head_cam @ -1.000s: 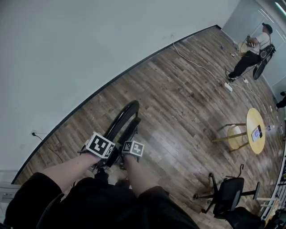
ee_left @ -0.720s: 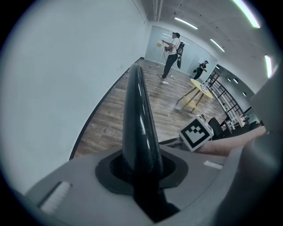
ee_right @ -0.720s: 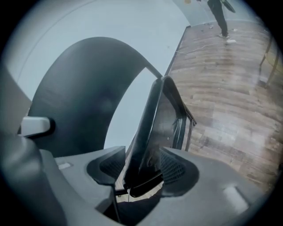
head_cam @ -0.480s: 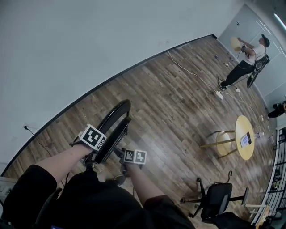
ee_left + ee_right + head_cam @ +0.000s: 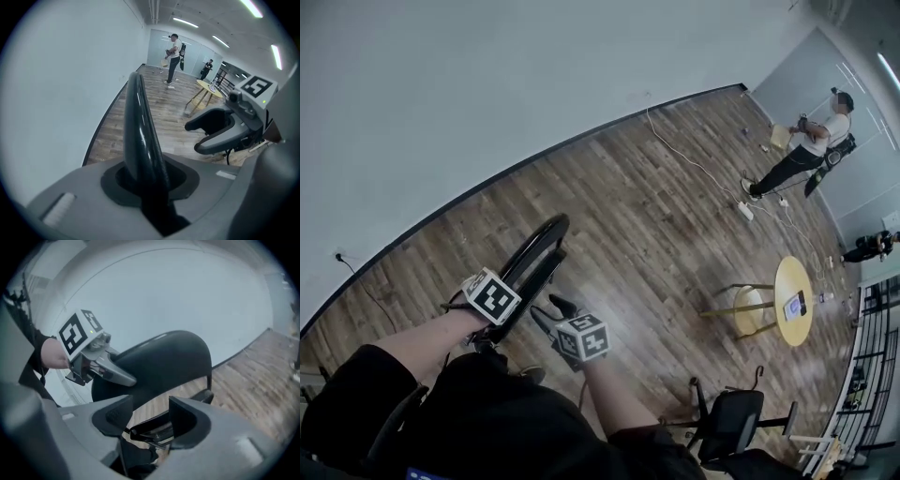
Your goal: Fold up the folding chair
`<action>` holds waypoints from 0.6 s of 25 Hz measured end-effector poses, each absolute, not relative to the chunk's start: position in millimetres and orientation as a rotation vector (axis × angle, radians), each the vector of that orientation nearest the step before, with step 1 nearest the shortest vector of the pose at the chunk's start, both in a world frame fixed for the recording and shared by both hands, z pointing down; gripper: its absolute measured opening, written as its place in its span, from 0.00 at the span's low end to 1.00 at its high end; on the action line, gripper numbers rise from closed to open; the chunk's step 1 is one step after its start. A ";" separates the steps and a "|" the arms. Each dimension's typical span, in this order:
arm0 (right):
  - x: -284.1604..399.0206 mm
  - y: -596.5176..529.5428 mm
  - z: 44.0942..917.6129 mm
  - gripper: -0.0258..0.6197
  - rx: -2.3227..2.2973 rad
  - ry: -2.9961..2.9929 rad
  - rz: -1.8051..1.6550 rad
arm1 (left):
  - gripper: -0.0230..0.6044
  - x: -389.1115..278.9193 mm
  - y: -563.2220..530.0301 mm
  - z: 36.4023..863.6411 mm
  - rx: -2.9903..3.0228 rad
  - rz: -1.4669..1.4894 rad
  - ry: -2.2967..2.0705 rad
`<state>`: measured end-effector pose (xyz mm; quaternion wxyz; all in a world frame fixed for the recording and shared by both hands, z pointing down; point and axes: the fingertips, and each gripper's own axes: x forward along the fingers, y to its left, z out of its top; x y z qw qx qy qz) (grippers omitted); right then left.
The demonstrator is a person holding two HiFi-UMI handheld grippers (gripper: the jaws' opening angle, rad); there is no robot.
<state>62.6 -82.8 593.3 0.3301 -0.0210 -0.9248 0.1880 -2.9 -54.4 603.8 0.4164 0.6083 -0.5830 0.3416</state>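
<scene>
1. Low at the left of the wooden floor (image 5: 675, 216), near its edge along the wall (image 5: 487, 75), the folding chair (image 5: 534, 258) stands close in front of the person.
2. At the left, the left gripper (image 5: 151, 187) has its jaws drawn narrow and clamped on the rim of the chair's backrest (image 5: 138, 122), which rises straight out of the slot between them.
3. That backrest is a glossy black curved shell. It looks stiff and smooth, so a grip on its thin rim likely steadies the chair well enough but could slide if the chair swings.
4. The chair as a whole reads as rigid, hinged and moderately heavy. The sound places to hold are probably the backrest rim, to brace it, and the front edge of the seat or a frame bar, to swing the halves together. The hinge gaps could pinch.
5. To the right, the right gripper (image 5: 150, 420) stands just beside the chair with its jaws about half apart. A black frame bar (image 5: 145, 427) shows in the gap, but neither pad presses on it, and in the head view the tips look free over the floor.
6. Far right, a round table (image 5: 792, 300) and an office chair (image 5: 727, 427) stand well apart from the work.
</scene>
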 end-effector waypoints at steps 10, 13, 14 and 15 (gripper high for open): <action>18.5 -95.5 534.1 0.41 -0.311 -2.320 -0.326 | 0.21 0.5 -57.1 606.0 1.579 0.788 -1.431; 5.4 -103.8 528.0 0.41 -0.398 -2.233 -0.557 | 0.21 -1.2 -59.7 603.8 1.570 0.755 -1.440; 1.6 -107.1 526.8 0.41 -0.430 -2.200 -0.630 | 0.21 -2.0 -60.2 603.3 1.563 0.744 -1.445; -2.2 -110.2 526.1 0.41 -0.463 -2.165 -0.697 | 0.20 -3.1 -60.5 602.9 1.556 0.734 -1.451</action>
